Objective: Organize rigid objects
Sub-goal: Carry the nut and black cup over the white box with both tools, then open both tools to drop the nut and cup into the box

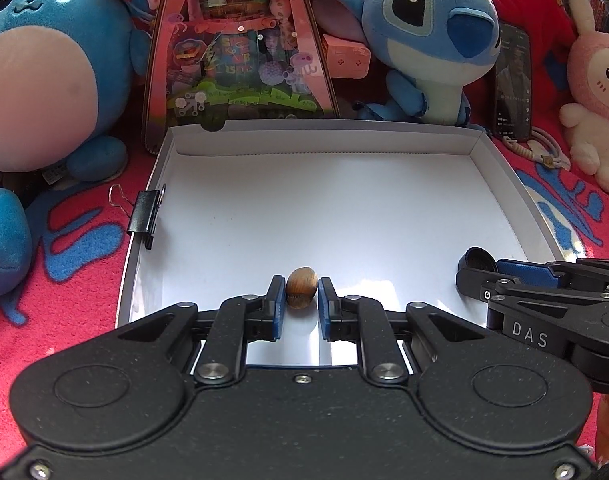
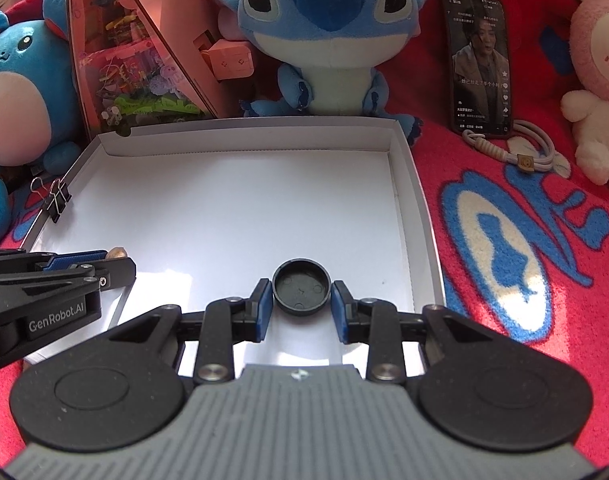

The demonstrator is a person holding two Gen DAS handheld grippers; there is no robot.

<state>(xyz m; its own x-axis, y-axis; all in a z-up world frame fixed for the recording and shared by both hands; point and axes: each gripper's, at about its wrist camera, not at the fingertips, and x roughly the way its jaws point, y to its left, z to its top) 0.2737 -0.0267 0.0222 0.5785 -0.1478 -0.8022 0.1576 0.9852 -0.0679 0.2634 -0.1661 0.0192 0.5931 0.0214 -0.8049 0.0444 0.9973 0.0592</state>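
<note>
We count 1 white box lid (image 1: 500, 200), 1 hazelnut (image 1: 301, 287), 1 black round cap (image 2: 301, 287), 1 binder clip (image 1: 145, 214). Around it: 3 plush toys, 1 phone (image 2: 480, 64), 1 coiled cable (image 2: 532, 152), 1 pink toy box (image 1: 240, 40), 2 grippers.

The right gripper (image 2: 301, 298) holds a black round cap (image 2: 301, 287) between its blue pads (image 2: 263, 304) over the white box (image 2: 404, 184). At nine o'clock, the left gripper (image 2: 100, 260) carries a brown nut (image 2: 117, 252). A binder clip (image 2: 56, 198) grips the box's ten o'clock rim.

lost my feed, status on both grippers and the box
Left gripper around nut. Right gripper around cap. Both over box; path open.
</note>
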